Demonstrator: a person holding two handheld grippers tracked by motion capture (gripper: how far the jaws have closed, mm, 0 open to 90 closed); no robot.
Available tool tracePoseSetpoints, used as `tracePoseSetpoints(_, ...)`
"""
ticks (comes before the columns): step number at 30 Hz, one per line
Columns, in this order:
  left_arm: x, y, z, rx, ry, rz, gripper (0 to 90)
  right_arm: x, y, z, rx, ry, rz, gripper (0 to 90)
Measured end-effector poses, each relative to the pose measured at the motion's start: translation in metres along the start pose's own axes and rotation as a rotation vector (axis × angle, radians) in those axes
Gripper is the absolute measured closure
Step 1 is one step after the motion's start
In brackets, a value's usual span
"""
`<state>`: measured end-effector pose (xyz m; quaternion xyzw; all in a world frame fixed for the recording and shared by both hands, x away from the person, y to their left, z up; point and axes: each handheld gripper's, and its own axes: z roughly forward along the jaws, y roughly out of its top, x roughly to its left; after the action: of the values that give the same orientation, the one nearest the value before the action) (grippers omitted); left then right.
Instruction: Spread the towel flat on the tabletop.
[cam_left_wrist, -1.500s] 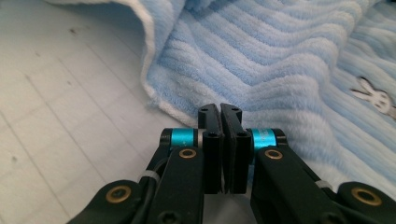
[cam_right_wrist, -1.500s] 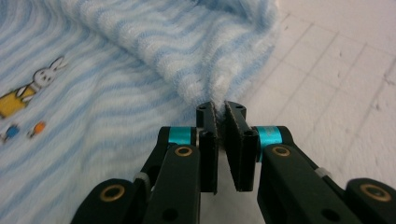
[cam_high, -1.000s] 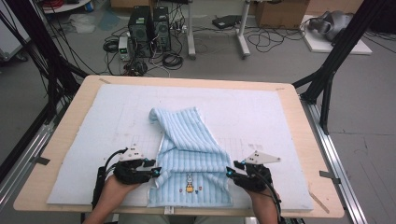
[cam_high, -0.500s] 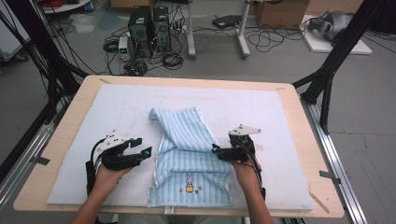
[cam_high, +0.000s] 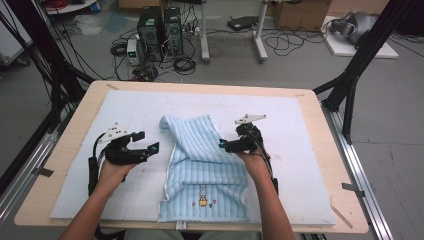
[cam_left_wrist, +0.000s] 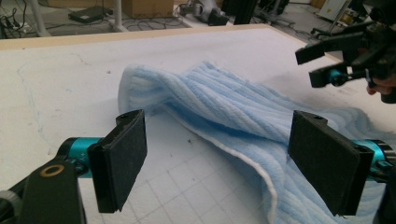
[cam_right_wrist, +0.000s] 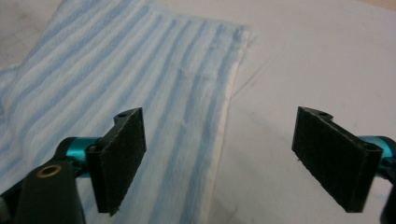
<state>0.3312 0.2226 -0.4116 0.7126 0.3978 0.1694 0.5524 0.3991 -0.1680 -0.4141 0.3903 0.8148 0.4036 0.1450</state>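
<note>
A light blue striped towel (cam_high: 200, 165) lies on the white mat, its far end folded over and a small bunny stitched near its front edge. My left gripper (cam_high: 146, 141) hovers open just left of the towel's left edge, nothing between its pads. In the left gripper view the towel's raised fold (cam_left_wrist: 224, 100) lies ahead, and the right gripper (cam_left_wrist: 327, 63) shows at upper right. My right gripper (cam_high: 223, 144) is open at the towel's right edge. In the right gripper view the towel (cam_right_wrist: 140, 70) and its white hem run between the open jaws (cam_right_wrist: 224, 158).
The white mat (cam_high: 310, 150) covers most of a wooden table (cam_high: 65, 150). Black frame posts (cam_high: 360, 60) rise at both far corners. Computer towers (cam_high: 160, 25) and cables sit on the floor beyond the far edge.
Both hands have moved away from the towel's near corners toward its middle. The left gripper drew off to the left; the right went up along the right edge. The towel has not moved.
</note>
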Motion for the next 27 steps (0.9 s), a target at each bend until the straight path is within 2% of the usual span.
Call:
tracePoseSetpoints(1,0.002,-0.001,0.001,0.008,0.005,-0.004,20.6,-0.002,0.003,0.005,0.013,0.014,0.008,28.4)
tracePoseSetpoints(3,0.004,-0.002,0.001,0.015,0.026,-0.014,23.9,-0.004,0.006,0.017,0.038,0.024,0.018,34.3)
tracePoseSetpoints(4,0.004,-0.002,0.002,0.02,0.033,-0.014,24.7,-0.005,0.007,0.023,0.05,0.022,0.012,39.9)
tracePoseSetpoints(7,0.002,-0.002,0.002,0.036,0.042,-0.006,25.1,-0.001,0.007,0.037,0.075,0.002,-0.001,47.0)
tracePoseSetpoints(10,0.0,-0.003,0.002,0.05,0.04,-0.002,25.6,0.003,0.002,0.049,0.123,0.002,-0.032,44.8)
tracePoseSetpoints(11,0.0,-0.003,0.003,0.053,0.04,-0.003,25.6,0.004,0.002,0.049,0.12,-0.003,-0.035,45.4)
tracePoseSetpoints(12,0.0,-0.003,0.004,0.057,0.038,-0.005,25.7,0.006,0.003,0.048,0.126,-0.013,-0.053,48.3)
tracePoseSetpoints(14,-0.001,-0.004,0.005,0.064,0.033,-0.003,26.9,0.01,0.004,0.045,0.139,0.024,-0.086,70.3)
tracePoseSetpoints(15,-0.002,-0.005,0.006,0.066,0.032,-0.005,27.7,0.013,0.003,0.043,0.145,0.022,-0.11,75.5)
tracePoseSetpoints(17,-0.004,-0.005,0.007,0.068,0.029,-0.002,28.0,0.016,0.0,0.04,0.141,0.025,-0.104,83.1)
tracePoseSetpoints(22,-0.008,-0.004,0.006,0.061,0.029,-0.006,29.3,0.011,-0.013,0.021,0.134,-0.039,-0.074,85.2)
tracePoseSetpoints(26,-0.012,-0.004,0.009,0.057,0.024,-0.008,29.8,0.002,-0.026,-0.001,0.112,-0.053,-0.008,84.6)
tracePoseSetpoints(27,-0.013,-0.004,0.01,0.057,0.02,-0.007,29.9,0.001,-0.029,-0.008,0.1,-0.062,-0.01,84.6)
